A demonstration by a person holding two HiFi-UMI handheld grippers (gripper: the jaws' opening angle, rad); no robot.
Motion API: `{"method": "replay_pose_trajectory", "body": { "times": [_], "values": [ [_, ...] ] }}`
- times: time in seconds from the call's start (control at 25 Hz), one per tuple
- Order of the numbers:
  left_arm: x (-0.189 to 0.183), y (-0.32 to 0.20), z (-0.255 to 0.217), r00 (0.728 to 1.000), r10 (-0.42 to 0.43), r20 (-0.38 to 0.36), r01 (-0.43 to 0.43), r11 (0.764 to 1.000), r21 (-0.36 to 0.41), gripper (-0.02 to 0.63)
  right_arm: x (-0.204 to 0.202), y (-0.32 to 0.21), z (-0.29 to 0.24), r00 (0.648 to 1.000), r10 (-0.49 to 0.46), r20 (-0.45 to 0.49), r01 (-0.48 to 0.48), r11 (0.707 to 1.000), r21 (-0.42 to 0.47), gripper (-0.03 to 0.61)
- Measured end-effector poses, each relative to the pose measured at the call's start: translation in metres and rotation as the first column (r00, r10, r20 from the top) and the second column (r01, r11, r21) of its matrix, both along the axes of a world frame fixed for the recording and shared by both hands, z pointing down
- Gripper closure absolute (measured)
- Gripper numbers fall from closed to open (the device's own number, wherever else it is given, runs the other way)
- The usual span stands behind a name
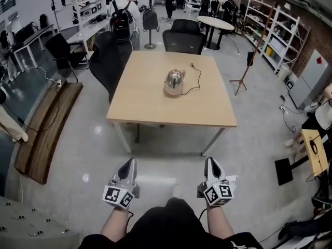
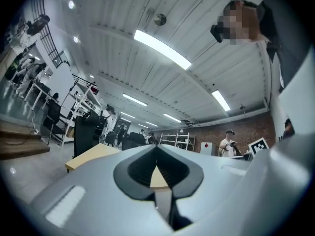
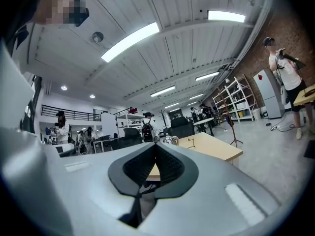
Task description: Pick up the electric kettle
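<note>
The electric kettle (image 1: 174, 82) is a shiny steel one. It stands upright on the pale wooden table (image 1: 150, 110), a little past the table's middle towards the far edge. Its lid is down, so its inside cannot be seen. Its black cord (image 1: 196, 82) loops off its right side and runs towards the far edge, where the plug lies on the tabletop. Far to the right, white shelving (image 1: 280, 38) along the brick wall carries bins and boxes, too small to tell what is in them.

At the far left a long wooden platform (image 1: 46, 126) lies on the floor, with a cable running across it. A black office chair (image 1: 110, 58) stands just beside the table's far left corner, and a person with a backpack (image 1: 123, 12) stands beyond it. A second black chair (image 1: 182, 39) stands at the table's far edge, behind the kettle.

The left tool (image 1: 129, 162) is held low over the grey floor (image 1: 171, 144), short of the table's near edge. Its jaws are closed tip to tip with nothing between them. The right tool (image 1: 211, 161) is level with it and well apart from it, also closed and empty. Both point towards the table, well short of the kettle. Bare floor and the near half of the tabletop lie between the tools and the kettle.

To the right of the table a thin stand on splayed legs (image 1: 243, 74) rises from the floor. At the right edge there is a small yellow table (image 1: 314, 150).
</note>
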State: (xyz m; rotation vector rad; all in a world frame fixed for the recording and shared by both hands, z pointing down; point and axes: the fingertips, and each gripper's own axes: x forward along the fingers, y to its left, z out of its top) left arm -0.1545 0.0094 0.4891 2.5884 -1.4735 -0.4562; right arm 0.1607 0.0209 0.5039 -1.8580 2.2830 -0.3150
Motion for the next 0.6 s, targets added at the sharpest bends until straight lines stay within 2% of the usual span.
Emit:
{"method": "replay_pose_trajectory", "body": {
  "times": [0.12,0.6],
  "values": [
    [-0.002,-0.016,0.000,1.000,-0.010,-0.017,0.010,1.000,-0.008,0.615,0.000,-0.019,0.003,1.000,-0.012,0.003,0.012,1.000,-0.010,0.577],
    [0.006,-0.098,-0.019,0.998,-0.045,0.031,0.045,0.999,0.014,0.615,0.009,-0.123,-0.008,0.998,-0.063,0.031,0.063,0.998,0.015,0.577]
  ]
}}
